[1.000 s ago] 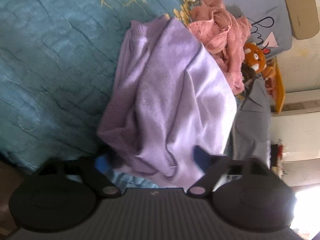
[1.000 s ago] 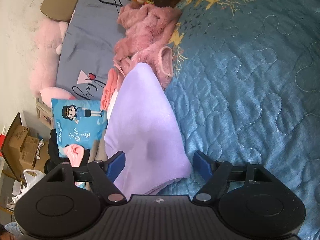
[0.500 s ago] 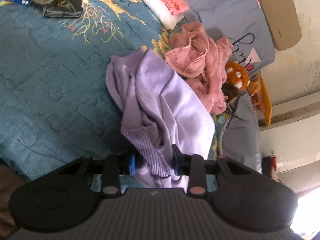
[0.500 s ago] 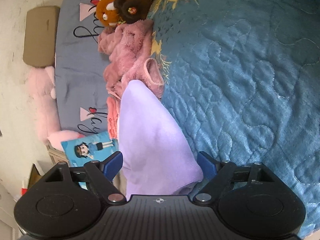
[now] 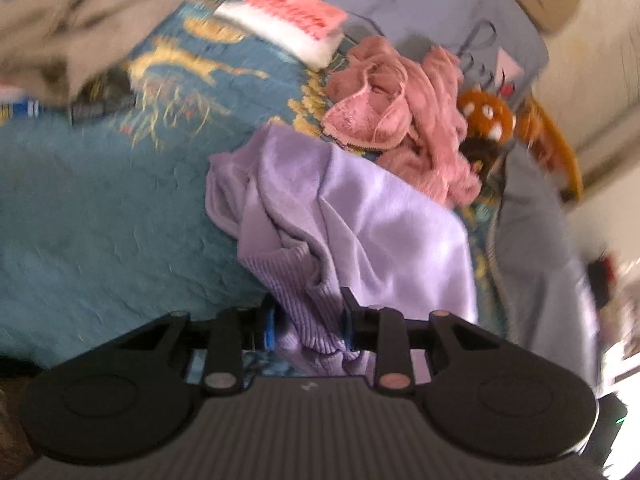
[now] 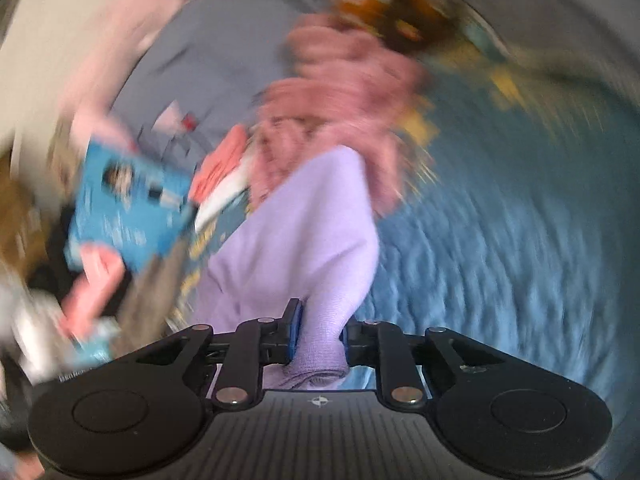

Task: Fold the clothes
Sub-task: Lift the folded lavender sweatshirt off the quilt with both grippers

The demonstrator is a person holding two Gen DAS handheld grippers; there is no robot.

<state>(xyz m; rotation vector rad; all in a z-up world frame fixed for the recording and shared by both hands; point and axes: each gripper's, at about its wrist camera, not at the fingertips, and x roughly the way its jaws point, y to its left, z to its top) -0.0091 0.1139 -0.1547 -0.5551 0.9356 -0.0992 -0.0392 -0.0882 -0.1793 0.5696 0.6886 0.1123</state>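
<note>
Lilac sweater [image 5: 360, 216]: lies bunched on the teal quilt [image 5: 100, 216], just on the near side of the pink fleece heap [image 5: 400, 120]; both near ends are now pinched and look drawn up off the quilt.
Left gripper [image 5: 308, 320]: a second ago its jaws stood wide around the ribbed hem; now they are closing in, the pads already biting the ribbing.
Right gripper [image 6: 318, 334]: half a second ago wide apart around a smooth lilac end; now closing hard, with that end squeezed between the pads.
Meaning for the fold: my guess is that the grasping is finished and the lift to shake the sweater flat is starting.
Left view only: the ribbed hem, creased folds, and a pink-and-white folded cloth [image 5: 288, 28] beyond the pink heap.
Right view only: badly smeared, yet shows a blue cartoon packet [image 6: 128, 216] beside the sweater, and open quilt on its other side.
</note>
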